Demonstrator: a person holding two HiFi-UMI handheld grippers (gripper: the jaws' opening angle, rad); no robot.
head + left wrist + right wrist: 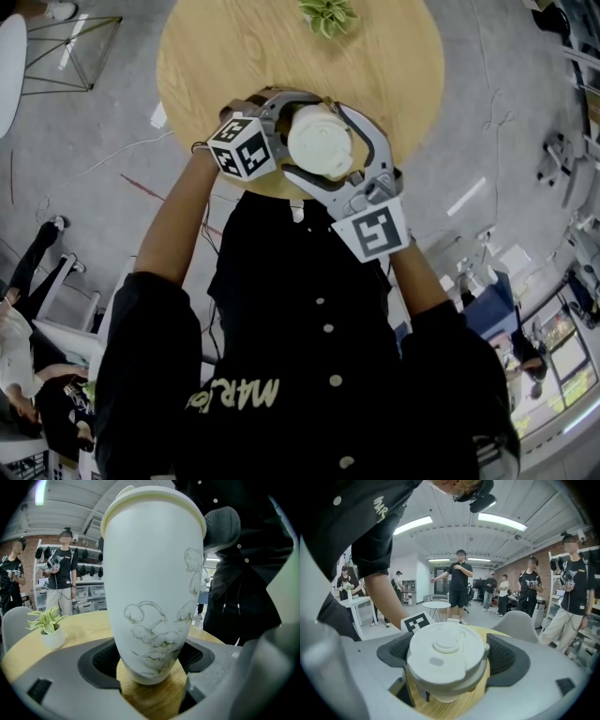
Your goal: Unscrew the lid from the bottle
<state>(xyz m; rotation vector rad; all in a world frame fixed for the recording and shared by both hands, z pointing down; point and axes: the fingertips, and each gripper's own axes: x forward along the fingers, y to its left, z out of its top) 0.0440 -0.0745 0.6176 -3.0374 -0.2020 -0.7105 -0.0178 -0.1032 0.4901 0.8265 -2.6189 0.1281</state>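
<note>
Pale round wooden table (234, 56) filled the top of the head view, with a small green potted plant (328, 14) at its far edge and grey floor all round. Behind it lay an open room with a brick wall, shelves and several people standing.

Pale letters reading "MAR" showed on the person's black button shirt (319, 356); the rest could not be read. The tall white ceramic-looking bottle (152, 583) bore a faint line drawing of rounded blooms; small marks near its foot were too small to read.

It stood upright, long axis vertical, neck up, over the table's near edge; whether its foot touched the wood I could not tell.

The left gripper (150, 663) was closed round the bottle's narrow lower body, dark ribbed pads (101, 660) pressed on both sides. The right gripper (447, 660) came from above, clamped on the round cream-white lid (445, 644), which sat on the bottle's neck.
</note>
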